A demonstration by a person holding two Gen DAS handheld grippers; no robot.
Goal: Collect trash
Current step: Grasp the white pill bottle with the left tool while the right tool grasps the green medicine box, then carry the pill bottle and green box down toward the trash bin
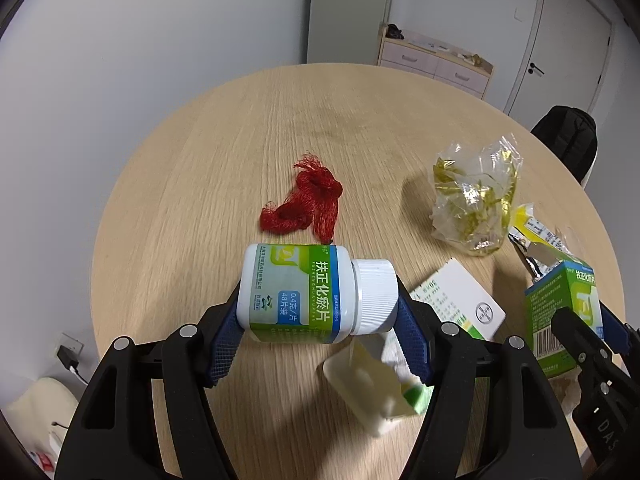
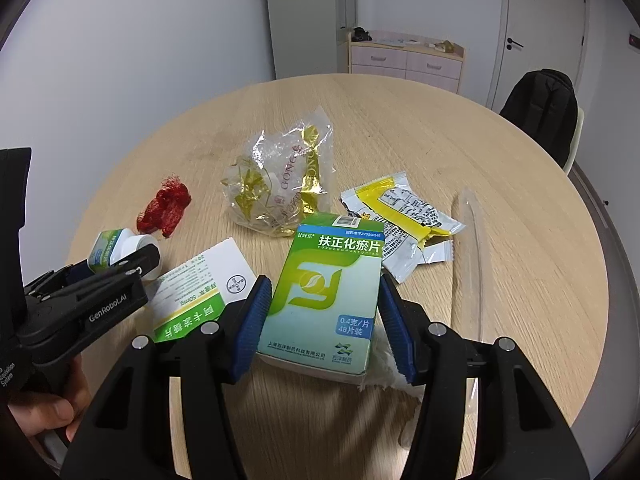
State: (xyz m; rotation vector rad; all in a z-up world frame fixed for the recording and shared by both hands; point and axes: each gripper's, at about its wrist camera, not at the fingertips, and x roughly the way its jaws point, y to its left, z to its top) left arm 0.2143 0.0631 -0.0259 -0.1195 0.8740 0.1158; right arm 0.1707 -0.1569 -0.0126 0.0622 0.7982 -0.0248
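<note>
Pinching a white pill bottle (image 1: 298, 292) sideways at the lower centre of the left wrist view, the left gripper (image 1: 320, 320) has its blue-padded fingers (image 1: 224, 340) pressed on the bottle's base and on its ribbed white cap, which points toward the right of the frame. The bottle appears held clear of the round wooden surface (image 1: 224, 128).

In the right wrist view, the right gripper (image 2: 320, 320) clamps a green and white medicine box (image 2: 324, 296) at the lower centre, its fingers (image 2: 250, 328) pressed against the box's two long sides, barcode end pointing away from the camera.

More trash lies on the surface. A crumpled red mesh net (image 1: 304, 204) sits just above the bottle in the left view. A clear wrapper with gold print (image 2: 280, 184) lies at mid frame in the right view, above the box, and a torn yellow and white sachet (image 2: 404, 216) lies to the right of it. A flat white and green carton (image 2: 192, 292) rests at the lower left, between the two grippers. A piece of clear plastic (image 2: 472, 260) stretches along the right side.

A bare hand (image 2: 44, 400) grips the left tool's handle in the lower left corner of the right view.
</note>
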